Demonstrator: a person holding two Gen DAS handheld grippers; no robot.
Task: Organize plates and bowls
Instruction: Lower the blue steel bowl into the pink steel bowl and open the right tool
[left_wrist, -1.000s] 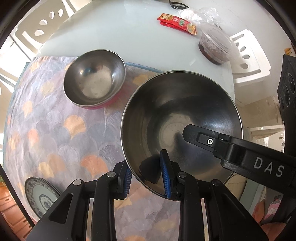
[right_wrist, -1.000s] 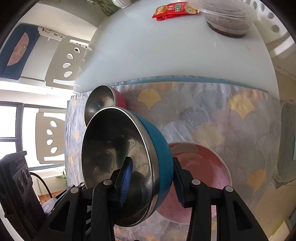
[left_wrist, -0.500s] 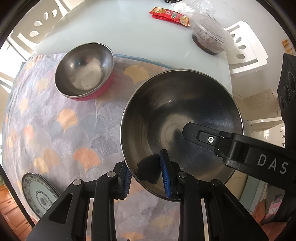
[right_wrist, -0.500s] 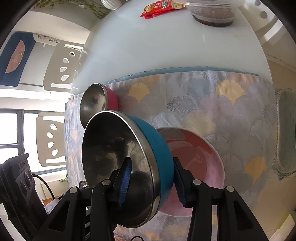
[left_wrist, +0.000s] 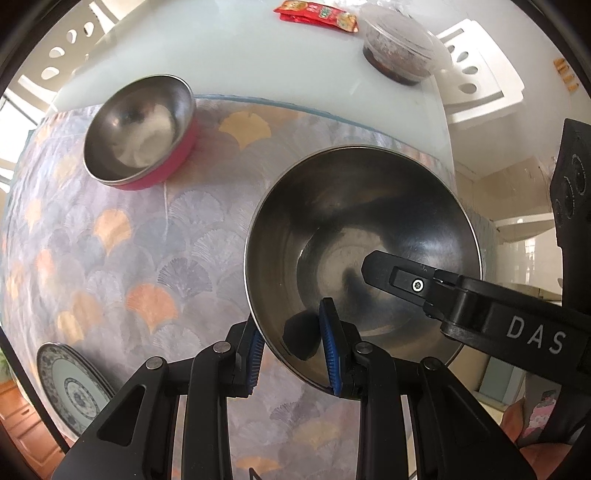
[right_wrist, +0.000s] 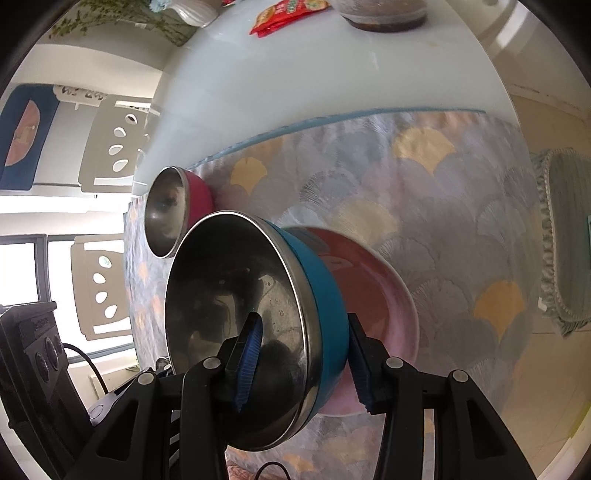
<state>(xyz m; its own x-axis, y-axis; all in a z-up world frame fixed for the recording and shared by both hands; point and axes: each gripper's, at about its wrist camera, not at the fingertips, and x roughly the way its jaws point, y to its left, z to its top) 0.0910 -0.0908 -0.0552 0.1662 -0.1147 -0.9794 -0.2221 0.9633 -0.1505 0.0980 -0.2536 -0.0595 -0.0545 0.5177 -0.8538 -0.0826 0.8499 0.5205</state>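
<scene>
We find the small steel bowl with a pink outer wall (left_wrist: 138, 129) resting near the far edge of the desk's patterned cloth (left_wrist: 110, 258). The large steel bowl with a blue outer wall (left_wrist: 364, 254) hangs above the cloth. The left gripper (left_wrist: 291, 360) is clamped on its near rim; the right gripper (right_wrist: 301, 365) straddles the wall, pads not clearly pressing. We judge it light, rigid and slippery: grip rim only. A pink plate (right_wrist: 384, 295) lies beneath.
</scene>
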